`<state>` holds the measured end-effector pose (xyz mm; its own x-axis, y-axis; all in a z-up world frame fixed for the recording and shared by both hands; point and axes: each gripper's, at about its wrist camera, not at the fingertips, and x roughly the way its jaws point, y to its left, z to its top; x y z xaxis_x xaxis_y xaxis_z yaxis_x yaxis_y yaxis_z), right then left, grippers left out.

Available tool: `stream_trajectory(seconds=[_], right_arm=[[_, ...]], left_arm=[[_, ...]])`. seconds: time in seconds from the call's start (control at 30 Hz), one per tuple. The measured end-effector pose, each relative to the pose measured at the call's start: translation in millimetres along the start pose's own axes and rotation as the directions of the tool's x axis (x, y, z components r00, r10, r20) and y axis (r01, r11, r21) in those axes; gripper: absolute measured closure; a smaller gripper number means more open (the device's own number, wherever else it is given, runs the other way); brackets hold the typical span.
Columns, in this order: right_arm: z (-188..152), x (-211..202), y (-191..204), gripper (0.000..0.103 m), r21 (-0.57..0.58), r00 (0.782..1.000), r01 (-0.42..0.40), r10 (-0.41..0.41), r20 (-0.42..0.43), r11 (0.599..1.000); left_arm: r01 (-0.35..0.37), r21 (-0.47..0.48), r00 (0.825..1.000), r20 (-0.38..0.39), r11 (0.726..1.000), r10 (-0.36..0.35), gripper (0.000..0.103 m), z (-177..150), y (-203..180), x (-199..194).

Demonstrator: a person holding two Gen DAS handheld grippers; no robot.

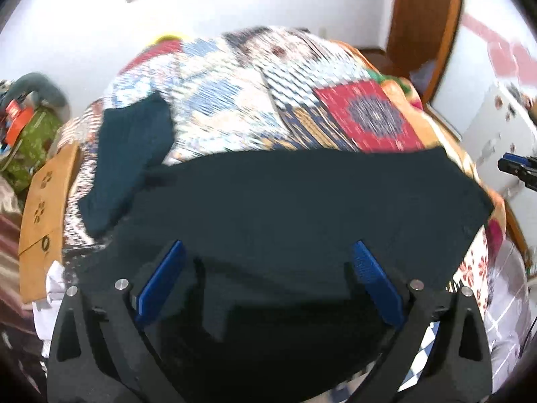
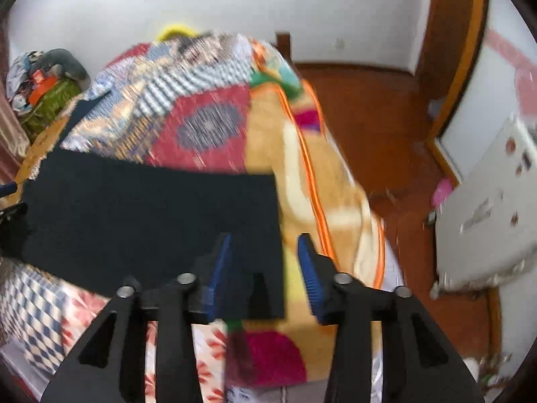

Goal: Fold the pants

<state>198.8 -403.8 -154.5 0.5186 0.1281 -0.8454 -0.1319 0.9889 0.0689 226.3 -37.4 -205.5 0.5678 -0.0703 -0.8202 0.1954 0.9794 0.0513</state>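
The dark pants (image 1: 302, 201) lie flat on a bed covered by a patchwork quilt (image 1: 235, 94), their long axis running from about 9 o'clock to 3 o'clock in the left wrist view. One narrower end (image 1: 131, 154) (a leg, as far as the blur lets one judge) angles away toward 10 o'clock. In the right wrist view the cloth's squared right-hand end (image 2: 261, 221) stops at an orange-trimmed blanket (image 2: 302, 174).

The left gripper (image 1: 268, 278) hangs over the near part of the pants with its blue fingers (image 1: 161, 282) spread wide, nothing pressed between them.

The right gripper (image 2: 265, 268) sits over the pants' near right corner, fingers (image 2: 308, 275) partly apart. The left one is above the dark cloth and the right one above the blanket, and the pads do not press on the fabric edge between them.

At 3 o'clock of the bed a reddish-brown floor (image 2: 369, 107) shows.
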Motion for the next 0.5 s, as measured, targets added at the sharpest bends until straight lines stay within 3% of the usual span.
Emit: stream_trajectory(seconds=[0.23, 0.5], right_arm=[[53.5, -12.2, 90.0, 0.055, -0.160, 0.986, -0.098, 0.117, 0.116, 0.982], [94.6, 46.3, 219.7, 0.055, -0.372, 0.958, -0.249, 0.284, 0.043, 0.894]], left_arm=[[-0.120, -0.168, 0.989, 0.061, 0.978, 0.132, 0.002, 1.4, 112.1, -30.4], [-0.211, -0.305, 0.977, -0.082, 0.929, 0.196, 0.002, -42.0, 228.3, 1.3]])
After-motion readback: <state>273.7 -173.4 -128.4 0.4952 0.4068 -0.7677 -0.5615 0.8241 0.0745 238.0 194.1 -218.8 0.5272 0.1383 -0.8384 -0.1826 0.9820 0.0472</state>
